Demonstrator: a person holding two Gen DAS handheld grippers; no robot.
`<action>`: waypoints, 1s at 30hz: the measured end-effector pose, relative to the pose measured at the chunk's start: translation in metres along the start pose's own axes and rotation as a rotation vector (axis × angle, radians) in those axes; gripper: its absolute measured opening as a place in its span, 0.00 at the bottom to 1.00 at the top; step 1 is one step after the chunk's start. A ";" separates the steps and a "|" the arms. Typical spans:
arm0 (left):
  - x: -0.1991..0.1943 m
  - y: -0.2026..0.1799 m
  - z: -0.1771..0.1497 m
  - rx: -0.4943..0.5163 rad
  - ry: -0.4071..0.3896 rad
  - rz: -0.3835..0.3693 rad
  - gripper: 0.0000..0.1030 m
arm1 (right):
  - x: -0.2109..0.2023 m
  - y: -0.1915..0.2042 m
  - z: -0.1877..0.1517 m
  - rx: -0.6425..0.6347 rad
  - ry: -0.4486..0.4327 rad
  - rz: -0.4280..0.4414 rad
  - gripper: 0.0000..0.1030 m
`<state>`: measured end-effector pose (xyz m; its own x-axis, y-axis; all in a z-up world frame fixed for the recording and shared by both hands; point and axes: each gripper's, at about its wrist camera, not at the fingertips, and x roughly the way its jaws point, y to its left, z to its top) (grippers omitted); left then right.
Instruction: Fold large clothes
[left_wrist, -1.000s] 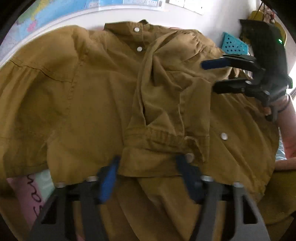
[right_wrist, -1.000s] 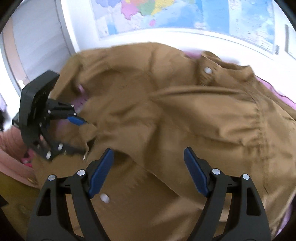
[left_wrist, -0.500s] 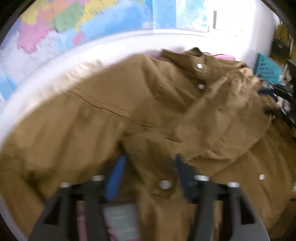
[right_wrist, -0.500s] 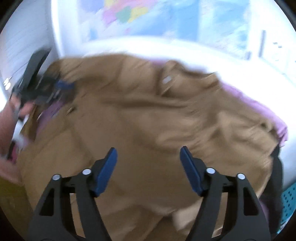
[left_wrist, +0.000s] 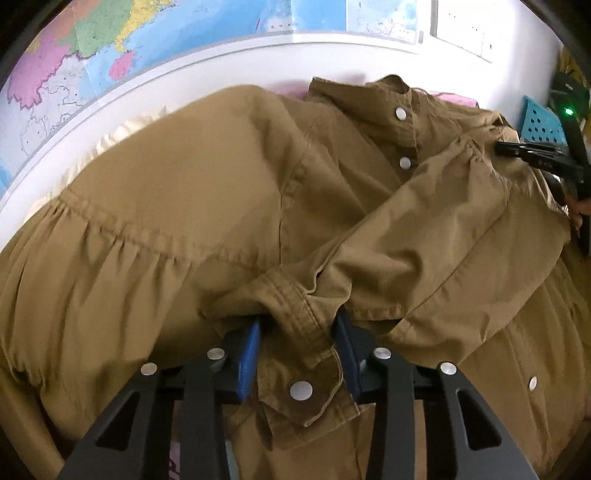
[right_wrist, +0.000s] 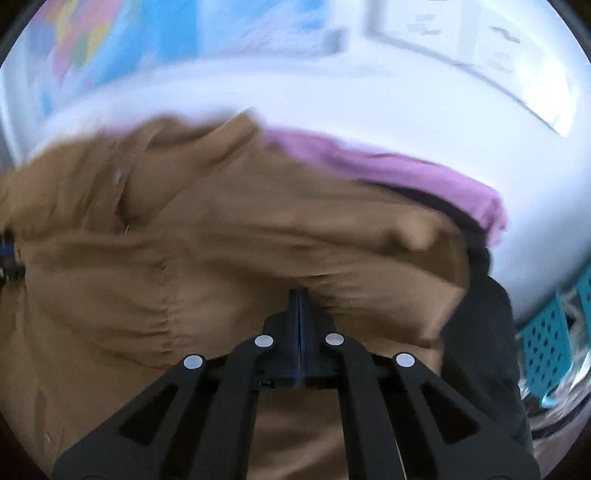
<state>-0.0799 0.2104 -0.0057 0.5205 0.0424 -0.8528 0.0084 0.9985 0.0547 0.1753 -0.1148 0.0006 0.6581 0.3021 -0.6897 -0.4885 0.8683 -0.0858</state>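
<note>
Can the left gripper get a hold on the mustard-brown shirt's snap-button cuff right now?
Probably yes: the snap-button cuff already lies between the left gripper's closing blue pads, with nothing covering it.

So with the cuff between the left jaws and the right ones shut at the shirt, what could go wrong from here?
1. The left gripper is closing around the bunched cuff; the bunched fold may slip out or crease.
2. The right gripper is shut at the shirt; blur hides how much cloth it has, so that side may drop.
3. The folded-over sleeve could slide off.

Left claw (left_wrist: 299, 354) closing, right claw (right_wrist: 298, 295) clamped
</note>
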 end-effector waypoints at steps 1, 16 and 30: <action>0.000 0.002 0.002 -0.008 -0.003 0.000 0.36 | -0.003 -0.010 0.000 0.047 -0.014 0.021 0.01; -0.020 0.007 0.005 -0.046 -0.058 0.004 0.67 | -0.007 0.017 -0.034 -0.030 0.090 -0.001 0.36; -0.095 0.058 -0.034 -0.136 -0.186 0.111 0.77 | -0.011 0.218 0.006 -0.501 -0.060 0.293 0.71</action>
<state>-0.1578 0.2653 0.0614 0.6600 0.1574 -0.7346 -0.1661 0.9842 0.0617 0.0646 0.0739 -0.0057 0.4789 0.5357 -0.6955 -0.8568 0.4578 -0.2373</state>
